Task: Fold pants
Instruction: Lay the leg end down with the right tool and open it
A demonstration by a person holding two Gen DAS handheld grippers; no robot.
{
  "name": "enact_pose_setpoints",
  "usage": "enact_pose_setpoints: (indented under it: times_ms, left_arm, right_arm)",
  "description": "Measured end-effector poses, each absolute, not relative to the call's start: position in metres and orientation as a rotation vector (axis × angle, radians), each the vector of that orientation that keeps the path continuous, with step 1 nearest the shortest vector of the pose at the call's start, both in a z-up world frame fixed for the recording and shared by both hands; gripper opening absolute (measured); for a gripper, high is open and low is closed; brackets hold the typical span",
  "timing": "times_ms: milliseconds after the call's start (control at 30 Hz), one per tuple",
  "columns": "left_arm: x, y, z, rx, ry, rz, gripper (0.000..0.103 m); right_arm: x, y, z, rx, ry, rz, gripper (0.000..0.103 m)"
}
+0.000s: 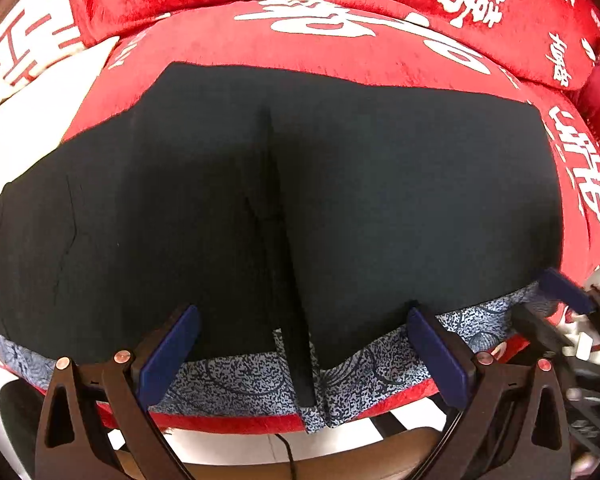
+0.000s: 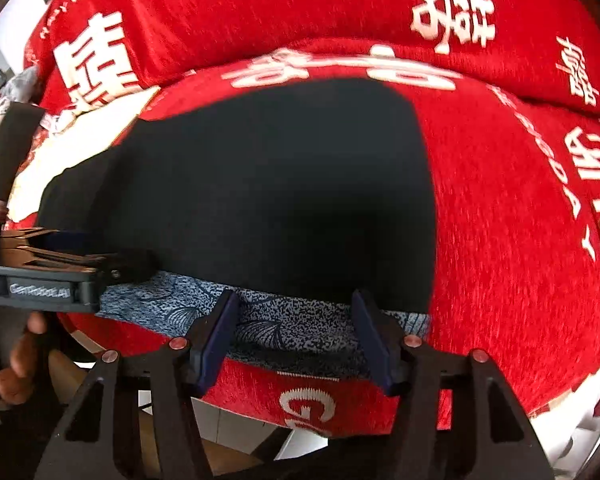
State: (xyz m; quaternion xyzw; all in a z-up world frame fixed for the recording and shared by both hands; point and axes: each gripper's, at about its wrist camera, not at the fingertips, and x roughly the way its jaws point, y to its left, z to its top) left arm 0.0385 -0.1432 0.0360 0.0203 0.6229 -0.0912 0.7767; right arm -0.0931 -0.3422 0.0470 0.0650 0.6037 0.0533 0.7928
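Observation:
Dark navy pants (image 1: 260,200) lie flat on a red seat cushion (image 1: 340,52), with a blue speckled patterned band (image 1: 240,376) along their near edge. A centre seam runs front to back. My left gripper (image 1: 300,344) is open, its blue pads on either side of the seam at the band. The right gripper (image 1: 560,292) shows at the pants' right near corner. In the right wrist view the pants (image 2: 280,200) and band (image 2: 292,312) show, and my right gripper (image 2: 296,328) is open over the band. The left gripper (image 2: 80,264) is at the left.
Red cushions with white characters (image 2: 440,12) form the sofa back behind the seat (image 2: 520,240). A white cloth (image 1: 32,120) lies at the far left. Below the seat's front edge are a pale floor (image 1: 260,448) and a brown wooden piece (image 1: 340,460).

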Motion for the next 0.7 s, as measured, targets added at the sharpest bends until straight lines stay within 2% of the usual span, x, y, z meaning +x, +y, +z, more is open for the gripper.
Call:
enact_pose_setpoints:
  times_ms: [133, 267, 400, 433, 500, 700]
  left_arm:
    - [0.035, -0.144, 0.036, 0.046, 1.334, -0.185, 0.103]
    - [0.036, -0.145, 0.035, 0.038, 1.335, -0.185, 0.103]
    - [0.037, -0.143, 0.036, 0.033, 1.338, -0.191, 0.103]
    - [0.038, -0.141, 0.036, 0.033, 1.339, -0.194, 0.103]
    - [0.039, -0.139, 0.037, 0.038, 1.343, -0.203, 0.103]
    - [0.033, -0.123, 0.060, 0.065, 1.268, -0.135, 0.103]
  right_arm:
    - [-0.075, -0.356, 0.075, 0.153, 1.252, 0.113, 0.063]
    - [-0.032, -0.360, 0.077, 0.166, 1.238, 0.137, 0.063]
    - [0.012, -0.344, 0.037, 0.091, 1.338, 0.140, 0.067]
    - [0.013, -0.344, 0.034, 0.086, 1.365, 0.134, 0.068]
    - [0.015, -0.336, 0.036, 0.061, 1.356, 0.144, 0.077]
    - [-0.035, -0.326, 0.079, -0.023, 1.261, 0.094, 0.077]
